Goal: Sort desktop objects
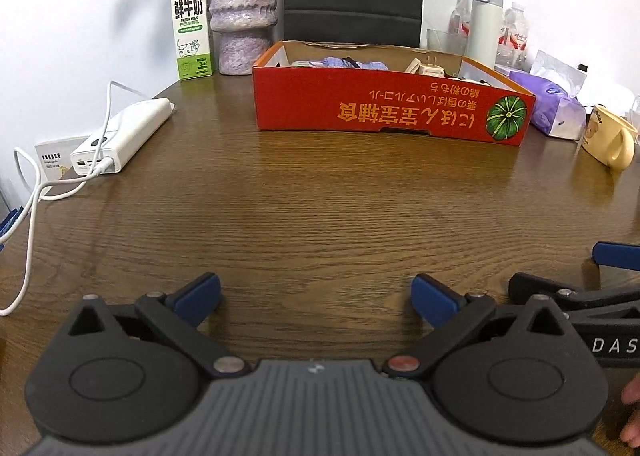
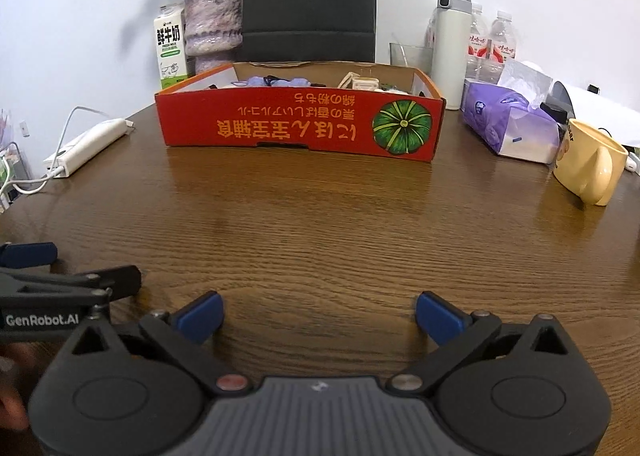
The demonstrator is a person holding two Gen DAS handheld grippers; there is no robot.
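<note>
A red cardboard box (image 1: 384,108) (image 2: 296,124) with orange lettering and a green pumpkin picture stands at the back middle of the brown wooden table (image 1: 312,216) (image 2: 320,224). Inside it lie a purple cloth item (image 1: 352,62) (image 2: 276,81) and a beige plug adapter (image 1: 424,66) (image 2: 362,82). My left gripper (image 1: 316,296) hovers low over bare wood near the front, jaws open wide, nothing between them. My right gripper (image 2: 319,314) is open the same way beside it, and one blue fingertip (image 1: 616,254) of it shows in the left wrist view.
On the left lie a white power bank (image 1: 120,136) (image 2: 86,146) with its cable and a milk carton (image 1: 191,26) (image 2: 170,46) beside a purple vase (image 1: 242,12) (image 2: 212,24). Right side: tissue pack (image 2: 512,124), yellow mug (image 2: 588,166) (image 1: 610,142), white flask (image 2: 452,48), water bottles.
</note>
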